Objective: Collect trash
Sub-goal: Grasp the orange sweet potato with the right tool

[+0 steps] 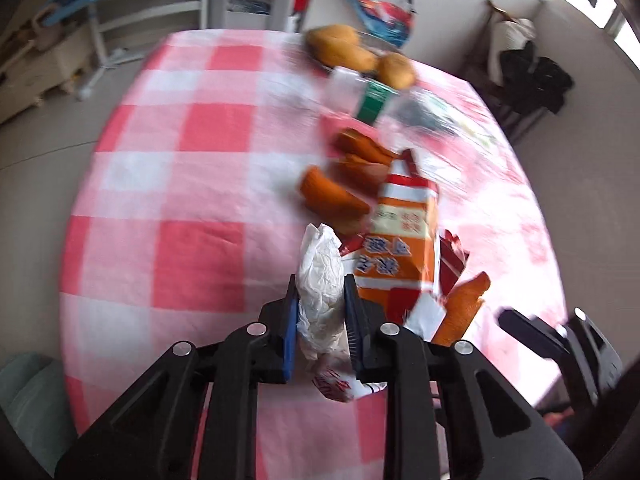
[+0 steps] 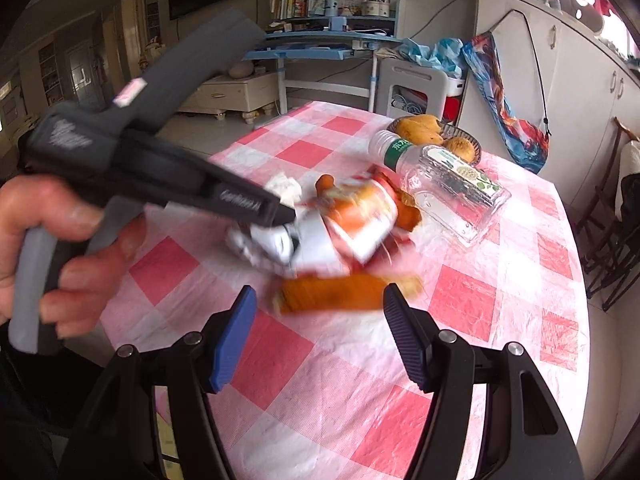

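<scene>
Left wrist view: left claw [image 1: 320,312] clenched on crumpled white tissue [image 1: 320,276], lower centre. Right claw [image 2: 318,332] released, empty, hovering over orange peel [image 2: 344,292]. Orange wrapper [image 1: 400,240], plastic bottle [image 2: 452,192], more peels on table [image 1: 168,200], uncollected. Judged early: one piece grabbed, most trash left; no bin visible.

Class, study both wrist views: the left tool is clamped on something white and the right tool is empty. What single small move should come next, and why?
Probably ease the right gripper forward and close on the orange peel strip. Its jaws stand open with the strip lying just ahead between them, while the left gripper is already shut on the crumpled white tissue, so only the right one is free to collect more.
</scene>
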